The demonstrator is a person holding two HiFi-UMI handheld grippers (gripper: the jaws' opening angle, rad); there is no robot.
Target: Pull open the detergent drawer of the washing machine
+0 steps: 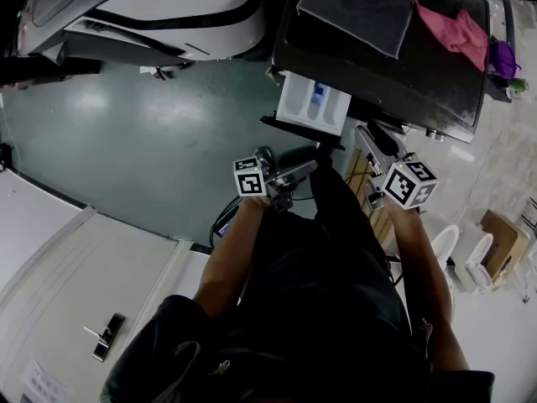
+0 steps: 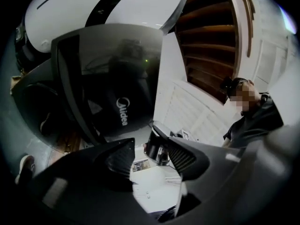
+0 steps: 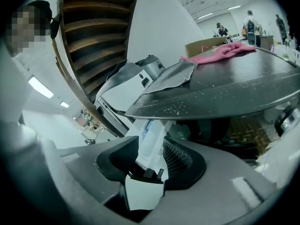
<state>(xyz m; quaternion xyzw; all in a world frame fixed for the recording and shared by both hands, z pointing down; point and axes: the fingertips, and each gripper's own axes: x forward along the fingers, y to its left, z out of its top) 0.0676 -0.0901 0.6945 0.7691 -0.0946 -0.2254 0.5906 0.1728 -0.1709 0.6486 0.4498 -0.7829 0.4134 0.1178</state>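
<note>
Detergent drawer [image 1: 315,103] sitting pulled out of washing machine [image 1: 394,49] in head view, just ahead of right gripper [image 1: 367,133]; left gripper [image 1: 294,175] hanging off to its left, apart from the drawer. Left gripper view: jaws showing a narrow gap, nothing between them. Right gripper view: jaws pinching the drawer's white front, machine top lying just beyond the tips

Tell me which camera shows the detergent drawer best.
The head view: the detergent drawer sticks out of the washing machine, open top visible. The right gripper view shows it between the jaws of the right gripper; the left gripper view misses it.
</note>
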